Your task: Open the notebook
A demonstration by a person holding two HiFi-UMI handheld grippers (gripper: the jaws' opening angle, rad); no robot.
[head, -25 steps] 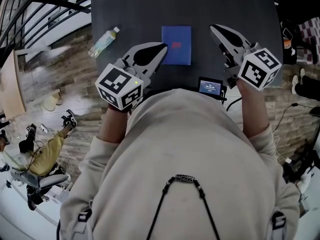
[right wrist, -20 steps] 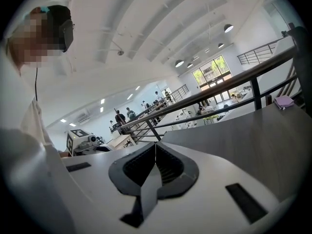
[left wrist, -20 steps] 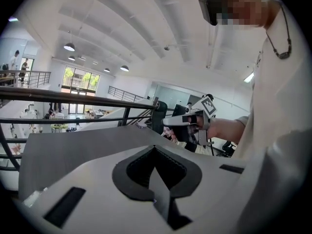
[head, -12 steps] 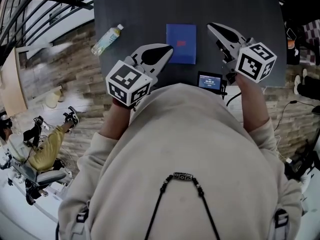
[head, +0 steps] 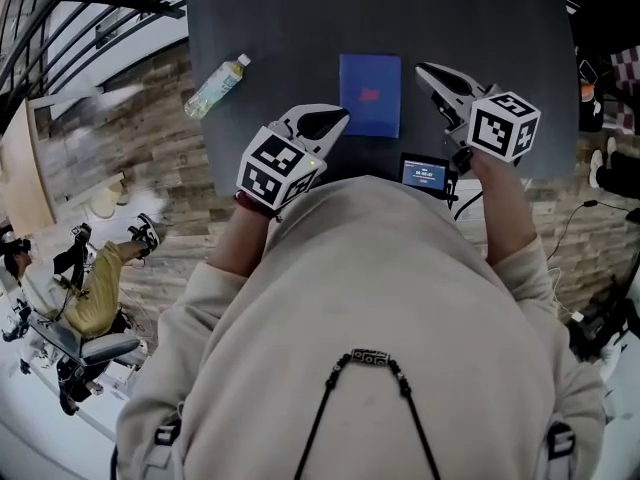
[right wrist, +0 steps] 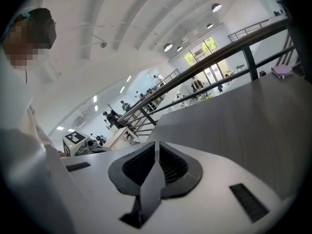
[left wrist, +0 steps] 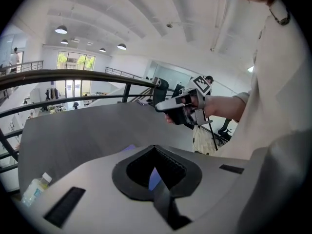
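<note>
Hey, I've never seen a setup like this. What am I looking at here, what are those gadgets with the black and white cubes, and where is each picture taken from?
There is no robot here. A person holds a hand-held grasping tool in each hand. The left tool and the right tool each have two jaws and a marker cube. The top-down picture comes from a camera on the person's head. The other two come from cameras riding on each tool, looking along its jaws. On the dark table lie a closed blue notebook, a plastic bottle on its side, and a small screen at the near edge. Both tools have their jaws together and hold nothing, one on each side of the notebook.
</note>
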